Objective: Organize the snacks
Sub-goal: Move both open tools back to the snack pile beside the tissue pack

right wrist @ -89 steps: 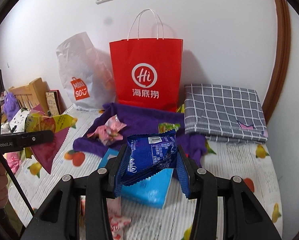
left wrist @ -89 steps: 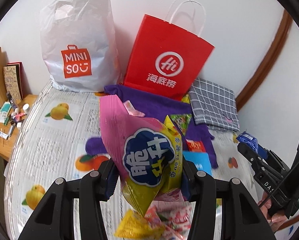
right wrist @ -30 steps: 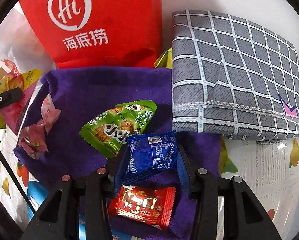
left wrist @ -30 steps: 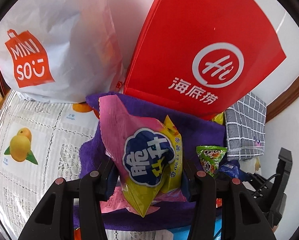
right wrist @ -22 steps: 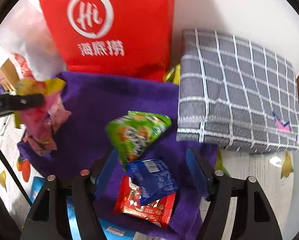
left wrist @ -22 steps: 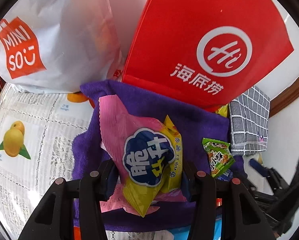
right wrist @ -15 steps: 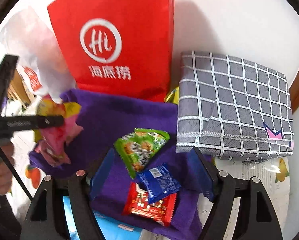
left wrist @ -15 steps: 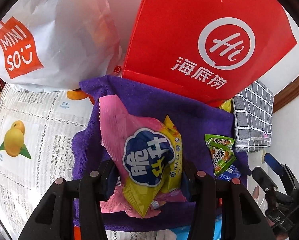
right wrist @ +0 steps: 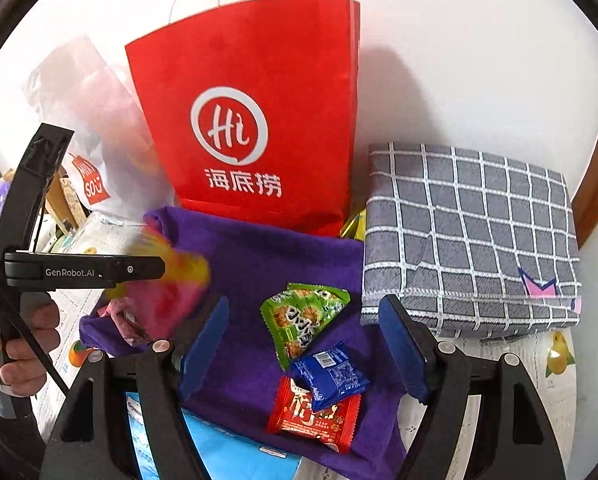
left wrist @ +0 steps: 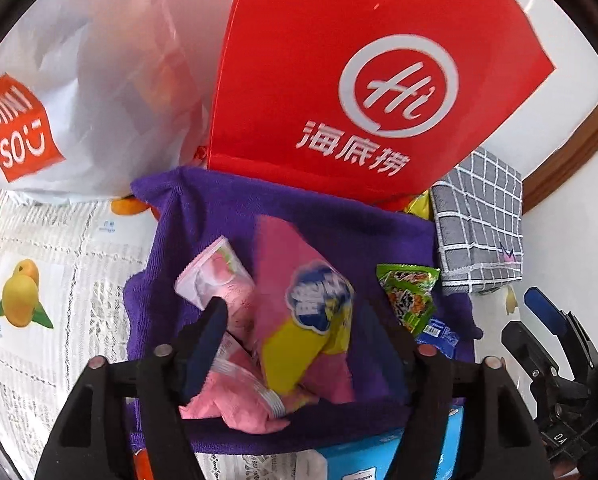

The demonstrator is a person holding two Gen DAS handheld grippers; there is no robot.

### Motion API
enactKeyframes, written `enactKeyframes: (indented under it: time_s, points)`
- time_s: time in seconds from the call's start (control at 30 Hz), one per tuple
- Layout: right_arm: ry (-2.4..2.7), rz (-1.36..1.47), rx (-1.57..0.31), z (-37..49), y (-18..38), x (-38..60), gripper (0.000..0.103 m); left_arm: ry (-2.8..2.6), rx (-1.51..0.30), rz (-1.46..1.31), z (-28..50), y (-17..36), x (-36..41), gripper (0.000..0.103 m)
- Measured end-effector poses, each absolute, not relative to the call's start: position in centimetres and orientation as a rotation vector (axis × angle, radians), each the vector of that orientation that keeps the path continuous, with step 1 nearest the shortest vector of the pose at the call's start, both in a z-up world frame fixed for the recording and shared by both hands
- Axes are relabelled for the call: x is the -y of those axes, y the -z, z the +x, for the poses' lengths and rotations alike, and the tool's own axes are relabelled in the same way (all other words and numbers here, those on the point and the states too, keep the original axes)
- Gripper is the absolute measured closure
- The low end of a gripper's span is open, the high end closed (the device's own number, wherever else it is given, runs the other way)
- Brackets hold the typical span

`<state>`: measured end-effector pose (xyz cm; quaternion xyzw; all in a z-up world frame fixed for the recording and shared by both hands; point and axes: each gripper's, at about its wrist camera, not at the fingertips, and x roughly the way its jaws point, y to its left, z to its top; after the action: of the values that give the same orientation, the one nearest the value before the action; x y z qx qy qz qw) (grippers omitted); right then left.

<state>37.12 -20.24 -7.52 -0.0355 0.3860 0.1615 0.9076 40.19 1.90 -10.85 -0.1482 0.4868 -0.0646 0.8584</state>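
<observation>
Left tongs (left wrist: 291, 344) opening over pink snack bag (left wrist: 299, 312), purple towel (left wrist: 227, 208) edge

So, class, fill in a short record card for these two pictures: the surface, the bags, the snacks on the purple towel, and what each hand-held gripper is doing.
surface: fruit-print tablecloth
towel: purple towel, in front of the red paper bag
other bag: white plastic bag, left of the red one
folded cloth: grey checked cloth, right of the towel
stacked snacks: green packet, blue packet, red packet, overlapping
left hand-held gripper: jaws opening, pink and yellow snack bag blurred between them
right hand-held gripper: open, empty, above the stacked snacks
</observation>
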Motion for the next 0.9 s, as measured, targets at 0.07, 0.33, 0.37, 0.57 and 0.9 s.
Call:
enactKeyframes:
  time_s: [0.07,0.33,0.37,0.57,0.9]
  points:
    - [-0.324,-0.075,-0.784,36.9,7.2,20.3,0.026,0.128,-1.01,-0.304,40.0,10.4,-1.8,0.03]
    - [-0.297,-0.052,-0.749,36.1,6.0,20.5,0.026,0.189,-0.992,-0.282,39.0,8.8,-0.8,0.03]
    - [-0.285,-0.057,-0.739,35.8,5.6,20.5,0.026,0.206,-0.987,-0.278,38.8,8.5,-0.7,0.03]
    - [-0.247,-0.034,-0.694,32.6,3.1,20.6,0.026,0.24,-0.942,-0.252,37.0,6.2,0.1,0.03]
    - [-0.201,-0.065,-0.728,24.1,3.2,21.2,0.034,0.244,-0.847,-0.186,28.9,2.5,-0.7,0.03]
